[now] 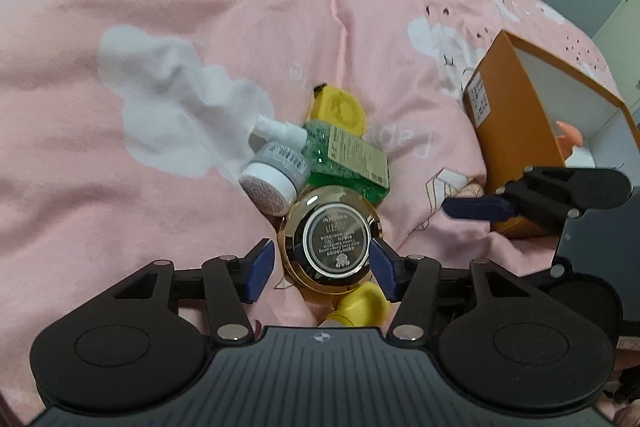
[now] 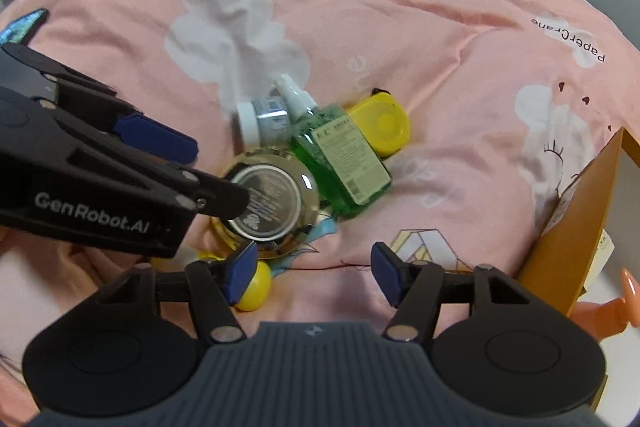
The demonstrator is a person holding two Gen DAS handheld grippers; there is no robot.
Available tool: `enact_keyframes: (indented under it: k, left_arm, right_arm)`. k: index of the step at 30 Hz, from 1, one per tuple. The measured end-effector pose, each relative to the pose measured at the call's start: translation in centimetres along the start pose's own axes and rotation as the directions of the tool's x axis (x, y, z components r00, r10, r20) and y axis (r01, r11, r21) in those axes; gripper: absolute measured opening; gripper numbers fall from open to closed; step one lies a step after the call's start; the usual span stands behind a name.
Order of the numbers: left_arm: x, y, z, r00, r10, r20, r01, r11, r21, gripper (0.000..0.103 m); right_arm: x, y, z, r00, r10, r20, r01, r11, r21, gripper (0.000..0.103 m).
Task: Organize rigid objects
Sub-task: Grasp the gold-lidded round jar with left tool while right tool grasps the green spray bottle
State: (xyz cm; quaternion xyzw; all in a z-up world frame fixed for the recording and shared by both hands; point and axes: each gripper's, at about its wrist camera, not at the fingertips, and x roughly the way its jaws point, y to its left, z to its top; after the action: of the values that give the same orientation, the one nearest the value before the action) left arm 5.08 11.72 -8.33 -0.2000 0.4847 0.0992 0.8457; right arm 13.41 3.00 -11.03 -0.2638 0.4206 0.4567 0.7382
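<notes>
A pink quilt (image 1: 168, 7) printed with white clouds and paper cranes covers the bed in front of you, and the things to sort lie in a tight heap near its middle.

Your left gripper (image 1: 322, 269) points down at a gold compact (image 1: 331, 242) that lies label up. Its blue pads stand on either side of the compact's rim, close to it, but you cannot tell whether they press on it. Just beyond the compact a white jar (image 1: 276, 179) lies on its side, touching a green bottle (image 1: 348, 155) with a white pump. Beyond the bottle is a yellow case (image 1: 340, 107). A small yellow ball (image 1: 362, 303) sits near the compact, right under the left gripper.

Your right gripper (image 2: 312, 273) hangs to the right of the heap, jaws half apart over bare quilt with nothing between them; its left pad is just in front of the yellow ball.

Far right, an orange box (image 1: 516, 131) stands open, white inside, with an orange plastic thing (image 2: 612, 303) in it.
</notes>
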Motion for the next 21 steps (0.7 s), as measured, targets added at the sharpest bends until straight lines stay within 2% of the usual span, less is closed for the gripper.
enact_keyframes:
  k: [4, 9, 15, 18, 21]
  left_arm:
    - [0.5, -0.5, 0.0, 1.000, 0.008, -0.020, -0.007, 0.999, 0.038, 0.070]
    - [0.8, -1.2, 0.0, 0.998, 0.056, -0.035, -0.054, 0.996, 0.078, 0.070]
    - [1.7, -3.3, 0.1, 0.994, 0.112, 0.004, -0.111, 0.978, 0.176, 0.078]
    - [2.7, -3.8, 0.4, 0.992, 0.124, -0.001, -0.122, 0.974, 0.191, 0.081]
    - [3.4, -3.9, 0.7, 0.989, 0.145, -0.003, -0.142, 0.971, 0.193, 0.083]
  right_arm:
    - [0.7, 0.2, -0.4, 0.997, -0.070, -0.023, 0.068, 0.996, -0.054, 0.062]
    - [1.1, 0.2, -1.0, 0.999, -0.014, -0.042, 0.011, 0.998, -0.054, 0.059]
    - [1.5, -0.1, -1.1, 0.995, -0.078, -0.062, 0.074, 0.995, -0.067, 0.060]
    - [1.5, -0.7, -1.3, 0.991, -0.118, -0.061, 0.114, 0.991, -0.068, 0.061]
    - [1.2, -0.9, -1.5, 0.992, -0.118, -0.052, 0.114, 0.991, -0.074, 0.061]
